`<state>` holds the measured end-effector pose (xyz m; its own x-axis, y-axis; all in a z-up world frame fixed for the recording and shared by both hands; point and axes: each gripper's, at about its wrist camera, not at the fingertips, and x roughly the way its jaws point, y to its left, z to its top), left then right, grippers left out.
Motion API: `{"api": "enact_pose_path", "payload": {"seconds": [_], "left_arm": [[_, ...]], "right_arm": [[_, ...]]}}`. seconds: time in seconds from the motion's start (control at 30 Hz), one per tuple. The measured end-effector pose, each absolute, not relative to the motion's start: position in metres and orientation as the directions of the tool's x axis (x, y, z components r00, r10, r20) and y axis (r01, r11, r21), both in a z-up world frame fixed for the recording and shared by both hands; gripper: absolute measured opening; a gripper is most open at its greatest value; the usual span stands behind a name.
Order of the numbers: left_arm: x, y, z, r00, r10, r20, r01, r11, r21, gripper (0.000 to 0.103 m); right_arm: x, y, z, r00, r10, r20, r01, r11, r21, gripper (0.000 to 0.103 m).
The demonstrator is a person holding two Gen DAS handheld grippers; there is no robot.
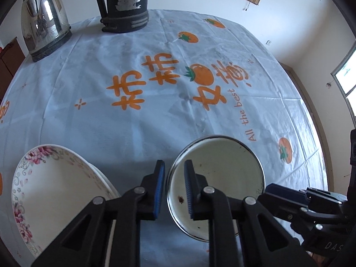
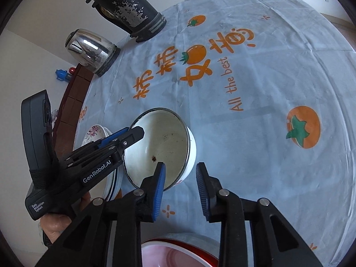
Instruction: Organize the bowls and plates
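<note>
A white enamel bowl (image 1: 224, 178) with a dark metal rim sits near the table's front; it also shows in the right wrist view (image 2: 164, 146). My left gripper (image 1: 174, 189) straddles the bowl's left rim, one finger inside and one outside, jaws narrowly apart around it. A white floral plate (image 1: 55, 189) lies to the left, seen as a stack in the right wrist view (image 2: 95, 133). My right gripper (image 2: 181, 189) is open and empty, just right of the bowl. A red-rimmed bowl (image 2: 178, 251) sits under it.
A steel kettle (image 1: 44, 20) and a worn black jug (image 1: 124, 2) stand at the table's far edge. The blue cloth (image 1: 155, 111) with orange print covers the round table. The table edge curves at right (image 1: 311, 122).
</note>
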<state>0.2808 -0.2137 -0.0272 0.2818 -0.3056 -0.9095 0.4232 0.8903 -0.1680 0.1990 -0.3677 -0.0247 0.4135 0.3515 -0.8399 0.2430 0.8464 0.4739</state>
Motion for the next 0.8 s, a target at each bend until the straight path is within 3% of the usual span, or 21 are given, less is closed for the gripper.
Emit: {"api": "enact_pose_path", "payload": {"seconds": [0.3,0.8], "left_arm": [[0.281,-0.214,-0.031,0.292,-0.295,-0.910,0.418,0.895,-0.156,0.010],[0.249,-0.215,0.006,0.323,-0.340,-0.883,0.449,0.877,-0.174,0.008]], "right_arm": [[0.211,-0.360,-0.039,0.369,0.340,-0.865,0.252,0.860,0.445,0.017],[0.182,-0.355,0.002,0.459,0.221,-0.861,0.217,0.911,0.350,0.013]]}}
